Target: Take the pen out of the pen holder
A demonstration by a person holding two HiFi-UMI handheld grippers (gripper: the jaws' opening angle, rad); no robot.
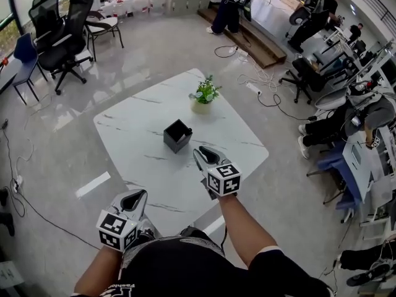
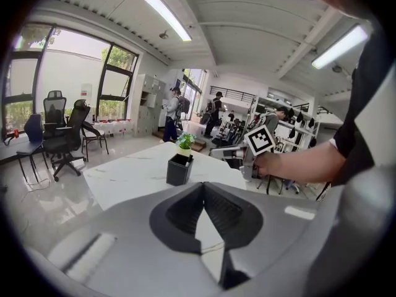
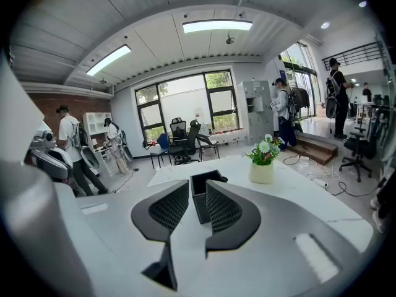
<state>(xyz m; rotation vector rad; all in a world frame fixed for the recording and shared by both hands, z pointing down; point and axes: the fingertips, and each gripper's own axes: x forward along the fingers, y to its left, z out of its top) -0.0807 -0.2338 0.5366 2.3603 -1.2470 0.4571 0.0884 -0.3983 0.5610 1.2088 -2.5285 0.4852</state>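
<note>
A black square pen holder (image 1: 177, 135) stands near the middle of the white marble table (image 1: 136, 125). In the left gripper view a dark pen end (image 2: 189, 158) pokes above the holder's (image 2: 179, 169) rim. The right gripper view shows that end at the holder's (image 3: 199, 193) right rim as a dark pen end (image 3: 221, 179). My right gripper (image 1: 202, 153) hovers just short of the holder, jaws slightly parted and empty; the holder shows through the gap at the right gripper (image 3: 197, 188). My left gripper (image 1: 140, 194) hangs back at the near table edge, and its jaw tips meet at the left gripper (image 2: 203, 185).
A small potted plant (image 1: 204, 96) stands on the table just beyond the holder. Office chairs (image 1: 62, 33) are at the far left. People and desks fill the right side of the room, with cables (image 1: 260, 82) on the floor between.
</note>
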